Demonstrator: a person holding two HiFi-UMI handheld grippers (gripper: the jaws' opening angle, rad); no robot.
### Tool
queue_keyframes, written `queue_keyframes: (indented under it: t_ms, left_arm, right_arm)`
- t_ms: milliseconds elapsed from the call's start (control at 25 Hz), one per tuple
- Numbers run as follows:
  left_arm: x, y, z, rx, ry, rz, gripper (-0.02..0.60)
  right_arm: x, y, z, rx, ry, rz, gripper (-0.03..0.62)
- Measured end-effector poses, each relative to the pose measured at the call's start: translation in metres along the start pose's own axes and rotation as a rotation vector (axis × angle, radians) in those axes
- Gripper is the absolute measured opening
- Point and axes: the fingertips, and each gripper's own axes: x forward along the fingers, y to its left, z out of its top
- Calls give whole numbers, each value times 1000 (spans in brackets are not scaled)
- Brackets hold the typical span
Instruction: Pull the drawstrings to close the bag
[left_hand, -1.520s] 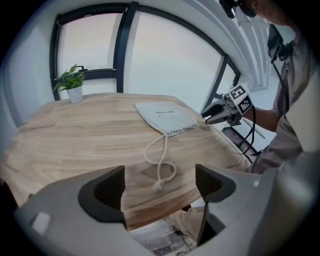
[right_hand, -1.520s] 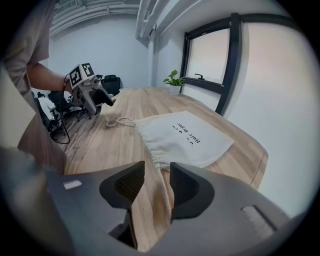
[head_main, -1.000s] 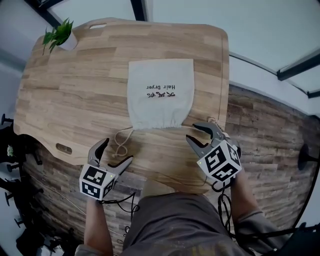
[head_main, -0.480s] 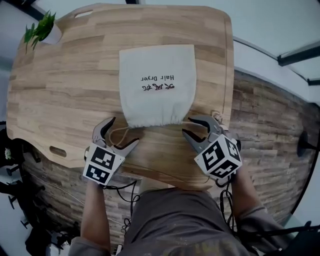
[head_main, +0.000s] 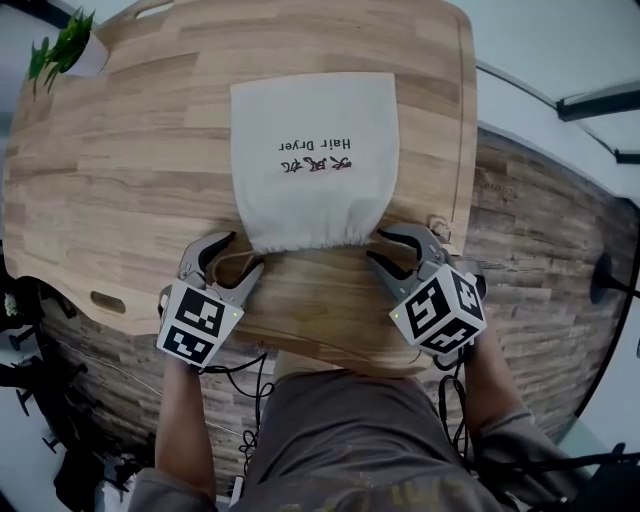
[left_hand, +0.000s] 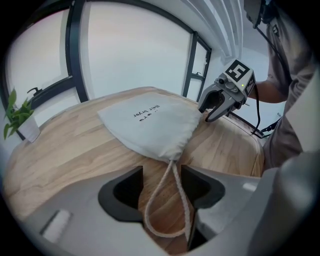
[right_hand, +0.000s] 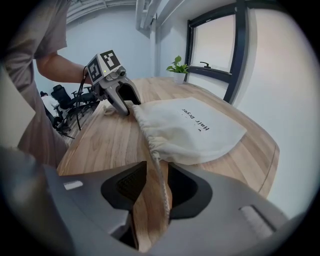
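A cream drawstring bag (head_main: 312, 160) with dark print lies flat on the wooden table (head_main: 130, 170), its gathered mouth towards me. My left gripper (head_main: 238, 255) is at the mouth's left corner, jaws open. The left cord loop (left_hand: 167, 200) lies on the wood between them, not pinched. My right gripper (head_main: 380, 248) is at the mouth's right corner. Its jaws have just been closing and still stand apart, with the right cord (right_hand: 161, 185) running between them near one pad. The left gripper view shows the right gripper (left_hand: 212, 107) beyond the bag (left_hand: 150, 122).
A small potted plant (head_main: 62, 50) stands at the table's far left corner. A slot handle (head_main: 105, 300) is cut near the front left edge. A cord knot (head_main: 437, 225) lies by the right edge. The near edge is just under both grippers, with cables below.
Both grippers have come forward and down to the bag's mouth. The left one now straddles the left cord loop. The right one has narrowed its jaws round the right cord.
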Motion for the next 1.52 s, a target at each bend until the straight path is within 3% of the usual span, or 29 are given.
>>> queue_keyframes:
  t_ms: [80,480,960,1000,1080,1520]
  left_arm:
    - [0,-1,1,21,3,1,232]
    - [0,-7,0,80,9,-10,17]
    - [1,-8,-2,99,34,-23,12]
    - [1,-7,-2,90,31,-25,12]
    - [1,-6,-1,70,22,-22,12]
    - [2,-5,-2,52,30,7,8]
  right_arm:
    - [1,0,-2,0,7,3,163]
    - [6,2,-4,-9,18,-1,161]
    - [9,4,1,-9,2,11,144]
    - [9,5,0,0,-1,14,132]
    - [8,6,-2,29,-11,9,40]
    - [9,2,-3,144,5,19,38]
